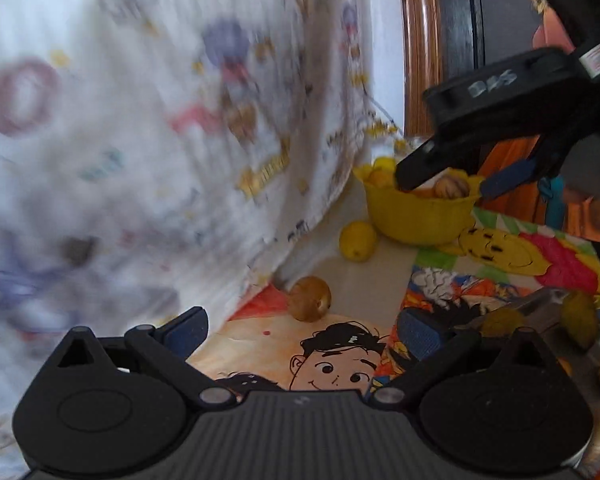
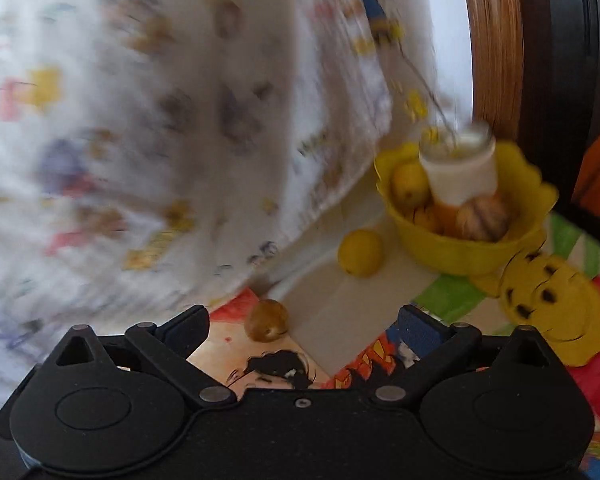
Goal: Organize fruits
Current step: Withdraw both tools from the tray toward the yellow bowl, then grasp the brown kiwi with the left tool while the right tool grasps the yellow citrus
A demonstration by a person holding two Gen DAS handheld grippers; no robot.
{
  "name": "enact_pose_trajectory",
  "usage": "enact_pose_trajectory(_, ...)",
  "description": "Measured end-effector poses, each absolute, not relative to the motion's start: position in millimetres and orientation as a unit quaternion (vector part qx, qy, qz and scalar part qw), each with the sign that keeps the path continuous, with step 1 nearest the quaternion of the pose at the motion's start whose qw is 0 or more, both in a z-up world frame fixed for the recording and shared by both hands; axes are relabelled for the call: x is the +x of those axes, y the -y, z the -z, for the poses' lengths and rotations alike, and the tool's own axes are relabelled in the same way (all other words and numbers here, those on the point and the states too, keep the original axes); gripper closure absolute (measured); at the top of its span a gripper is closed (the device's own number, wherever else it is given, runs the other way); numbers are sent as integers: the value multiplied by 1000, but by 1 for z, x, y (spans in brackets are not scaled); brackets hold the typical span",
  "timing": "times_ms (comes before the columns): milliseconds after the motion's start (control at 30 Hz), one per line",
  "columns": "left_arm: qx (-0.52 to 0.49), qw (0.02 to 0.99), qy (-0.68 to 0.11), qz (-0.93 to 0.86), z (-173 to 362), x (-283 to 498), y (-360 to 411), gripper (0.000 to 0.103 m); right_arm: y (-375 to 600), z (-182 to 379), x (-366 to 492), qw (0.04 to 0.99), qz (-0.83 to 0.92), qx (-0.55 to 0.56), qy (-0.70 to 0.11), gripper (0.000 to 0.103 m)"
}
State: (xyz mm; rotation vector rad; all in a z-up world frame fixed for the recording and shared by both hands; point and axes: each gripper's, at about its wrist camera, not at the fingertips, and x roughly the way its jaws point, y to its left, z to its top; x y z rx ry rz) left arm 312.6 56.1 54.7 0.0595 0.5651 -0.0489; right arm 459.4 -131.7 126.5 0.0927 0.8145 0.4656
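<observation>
Down at the bottom of the left wrist view, the left gripper (image 1: 302,338) has its fingers spread wide with nothing between them, hanging over a cartoon-printed mat (image 1: 336,364). Same story in the right wrist view: the right gripper (image 2: 304,332) is wide apart and empty, fingers clear of everything. Just past the fingers, centre frame, sits a brown round fruit (image 1: 310,298) on the mat, right against the edge of the patterned white cloth (image 1: 160,120) that fills the whole left side and crowds the path on that side; it is heavily blurred. Further up, right of centre, a yellow lemon (image 1: 357,240) lies on bare surface just beside the yellow bowl (image 1: 420,220). The bowl holds several yellow and orange fruits plus a pale brown one (image 2: 482,216). From the left camera, the right gripper's black fingers reach in from the upper right, tips over the bowl's rim. In the right view a blurred white jar (image 2: 460,168) with thin stems stands at the bowl; whether inside or behind it, cannot tell.
</observation>
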Motion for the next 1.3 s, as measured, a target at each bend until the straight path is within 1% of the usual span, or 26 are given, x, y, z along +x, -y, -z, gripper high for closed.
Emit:
enact_pose_trajectory(233,32,959,-280,35,-21,356,-59,1,133,-76,508,892,-211,110,-384,9)
enact_pose_trajectory(400,51,959,-274,39,-6,375,-61,6,127,-44,521,895,-224,123,-365,13)
enact_pose_trajectory(567,55,959,-274,48,5,389,-59,11,121,-28,536,901,-204,132,-359,20)
enact_pose_trajectory(733,54,958,-273,63,11,400,-59,15,117,-14,556,902,-184,141,-365,24)
enact_pose_trajectory(833,57,958,-271,69,14,406,-60,19,113,-6,564,903,-176,141,-367,27)
enact_pose_trajectory(900,55,958,-274,70,16,410,-61,24,109,-2,568,905,-172,137,-365,29)
enact_pose_trajectory(1167,37,955,-284,79,19,422,-62,34,98,15,585,908,-154,136,-365,37)
enact_pose_trajectory(1300,33,953,-290,82,21,428,-59,40,94,23,591,908,-155,137,-364,38)
